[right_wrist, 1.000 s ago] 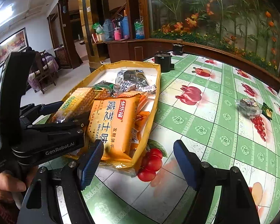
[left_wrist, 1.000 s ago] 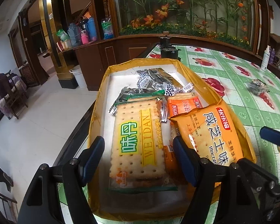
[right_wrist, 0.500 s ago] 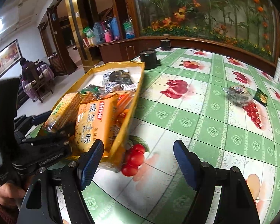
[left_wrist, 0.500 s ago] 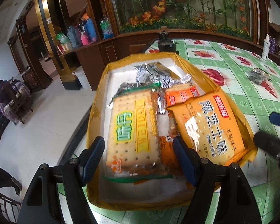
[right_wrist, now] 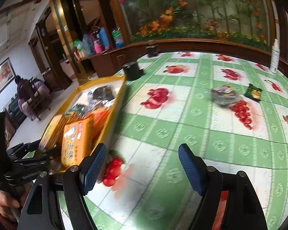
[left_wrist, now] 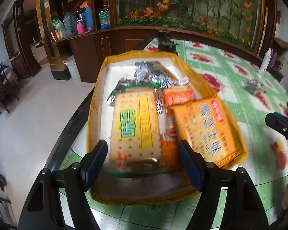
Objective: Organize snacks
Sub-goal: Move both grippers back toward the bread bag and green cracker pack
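A yellow tray (left_wrist: 98, 103) holds several snack packs: a green-and-yellow cracker pack (left_wrist: 136, 126), an orange biscuit pack (left_wrist: 205, 132) leaning on the right rim, small orange packs (left_wrist: 179, 96) and silver sachets (left_wrist: 151, 72). My left gripper (left_wrist: 143, 164) is open and empty over the tray's near end. My right gripper (right_wrist: 142, 169) is open and empty above bare tablecloth, right of the tray (right_wrist: 113, 107). A silver snack bag (right_wrist: 225, 95) and a small dark green pack (right_wrist: 253, 93) lie loose on the table's far right.
The table has a green-and-white fruit-print cloth (right_wrist: 201, 134). Two black pots (right_wrist: 132, 70) stand at the far edge. A white bottle (right_wrist: 274, 55) stands at the far right. The table edge and floor drop off left of the tray (left_wrist: 38, 124).
Both grippers have pulled back from the tray. The right gripper has swung right, so the loose packs sit nearer the middle of its view. The tray's contents have not moved.
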The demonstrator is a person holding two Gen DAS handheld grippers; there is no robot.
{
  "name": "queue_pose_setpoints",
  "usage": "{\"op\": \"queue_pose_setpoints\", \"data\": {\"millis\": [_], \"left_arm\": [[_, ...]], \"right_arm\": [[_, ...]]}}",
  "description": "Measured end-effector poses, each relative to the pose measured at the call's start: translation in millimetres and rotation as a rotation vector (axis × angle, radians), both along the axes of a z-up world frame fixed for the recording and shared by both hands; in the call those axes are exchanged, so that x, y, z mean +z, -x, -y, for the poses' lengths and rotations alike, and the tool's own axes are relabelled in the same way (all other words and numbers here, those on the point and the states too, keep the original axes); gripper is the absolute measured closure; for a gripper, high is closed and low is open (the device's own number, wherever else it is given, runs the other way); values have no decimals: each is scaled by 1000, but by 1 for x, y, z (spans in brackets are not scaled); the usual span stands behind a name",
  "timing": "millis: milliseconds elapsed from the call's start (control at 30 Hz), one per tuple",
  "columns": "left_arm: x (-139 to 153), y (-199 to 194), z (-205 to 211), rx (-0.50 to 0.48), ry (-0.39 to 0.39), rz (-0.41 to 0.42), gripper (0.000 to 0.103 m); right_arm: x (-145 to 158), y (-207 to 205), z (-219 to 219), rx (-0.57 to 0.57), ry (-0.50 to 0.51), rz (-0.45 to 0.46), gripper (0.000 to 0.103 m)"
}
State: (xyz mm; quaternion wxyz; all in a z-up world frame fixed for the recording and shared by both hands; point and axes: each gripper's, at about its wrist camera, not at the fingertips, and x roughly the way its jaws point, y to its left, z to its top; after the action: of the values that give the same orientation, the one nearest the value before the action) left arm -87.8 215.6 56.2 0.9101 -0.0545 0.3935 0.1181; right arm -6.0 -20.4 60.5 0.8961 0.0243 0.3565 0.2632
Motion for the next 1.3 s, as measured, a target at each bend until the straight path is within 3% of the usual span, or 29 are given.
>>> {"op": "queue_pose_setpoints", "data": {"millis": [367,433,667,800,1000,1300], "left_arm": [[46,-5,48,-104,-50,74,28],[54,-12,61,-145,-38,77,19],[75,-76,137,-372,58,12,15],[70,-131,178,-424,71,-52,15],[51,-219,222,-466,163,-167,15],[1,-292,271,-484,47,-291,15]], "right_arm": [[12,-43,83,-194,-95,-41,22],[13,-56,107,-258,-106,-58,20],[-6,-104,180,-444,-137,-149,19],[-24,-111,215,-511,-210,-232,19],[-26,-109,236,-547,-269,-252,19],[-24,-111,238,-549,-297,-257,19]]}}
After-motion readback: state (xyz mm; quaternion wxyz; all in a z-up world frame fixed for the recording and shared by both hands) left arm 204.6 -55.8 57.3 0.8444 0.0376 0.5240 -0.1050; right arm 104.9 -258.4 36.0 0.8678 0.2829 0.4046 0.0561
